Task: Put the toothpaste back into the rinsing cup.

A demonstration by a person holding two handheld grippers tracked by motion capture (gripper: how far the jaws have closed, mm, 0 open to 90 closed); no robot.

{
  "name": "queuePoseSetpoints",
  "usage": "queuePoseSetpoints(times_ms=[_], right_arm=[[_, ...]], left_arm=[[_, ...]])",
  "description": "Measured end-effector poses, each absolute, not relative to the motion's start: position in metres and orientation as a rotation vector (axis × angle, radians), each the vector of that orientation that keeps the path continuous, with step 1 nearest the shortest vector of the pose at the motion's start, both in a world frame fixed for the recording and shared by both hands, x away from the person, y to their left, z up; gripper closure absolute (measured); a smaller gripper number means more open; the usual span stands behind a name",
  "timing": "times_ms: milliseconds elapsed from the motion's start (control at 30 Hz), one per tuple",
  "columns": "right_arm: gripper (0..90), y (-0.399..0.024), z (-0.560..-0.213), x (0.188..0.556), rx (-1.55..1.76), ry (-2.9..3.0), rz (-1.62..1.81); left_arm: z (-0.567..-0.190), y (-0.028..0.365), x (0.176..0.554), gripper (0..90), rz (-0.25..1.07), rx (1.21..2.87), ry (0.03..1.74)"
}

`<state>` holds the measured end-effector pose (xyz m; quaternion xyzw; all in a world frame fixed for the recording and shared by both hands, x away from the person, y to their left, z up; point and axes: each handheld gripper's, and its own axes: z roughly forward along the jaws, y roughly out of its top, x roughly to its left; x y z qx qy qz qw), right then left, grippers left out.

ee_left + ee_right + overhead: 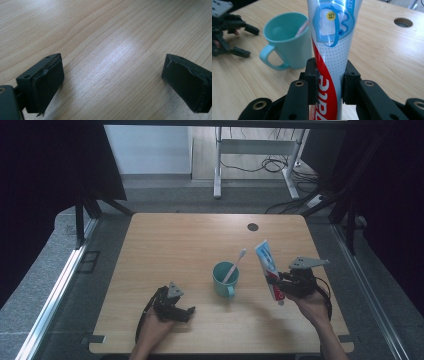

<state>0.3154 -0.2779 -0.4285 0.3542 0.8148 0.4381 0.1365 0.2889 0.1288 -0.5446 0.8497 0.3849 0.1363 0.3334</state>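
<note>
Toothpaste is the thing in hand: a white, red and blue plastic toothpaste tube sits clenched between the jaws of the right gripper, pinched across its lower body near the cap end, with the crimped flat end pointing up and away. In the high view the tube is lifted off the light wooden surface and leans a little, just to the right of the teal plastic mug. A white toothbrush with a pink stripe stands slanted inside that mug, its head poking out toward the upper right.

The left gripper rests low over the surface near the front edge, well apart from the mug. Its own view looks along two black jaws spread wide with bare wood between them, so it is released and holding nothing.

Judging by this, the step in hand is carrying the tube, most likely toward the mug to stand it beside the brush. That next move calls for swinging the tube left over the rim, tipping it closer to upright, and lowering it into the free half of the mug. The slanted brush handle could be knocked, and the light mug could slide, so the idle left gripper might steady the handle
</note>
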Motion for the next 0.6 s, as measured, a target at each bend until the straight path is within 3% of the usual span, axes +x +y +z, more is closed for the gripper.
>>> queuePoseSetpoints(times_ms=[600], right_arm=[[70.9, -0.258, -0.412, 0.313, 0.951, 2.318, 1.363]], left_arm=[[-0.544, 0.129, 0.289, 4.0, 0.352, 2.22, 1.009]])
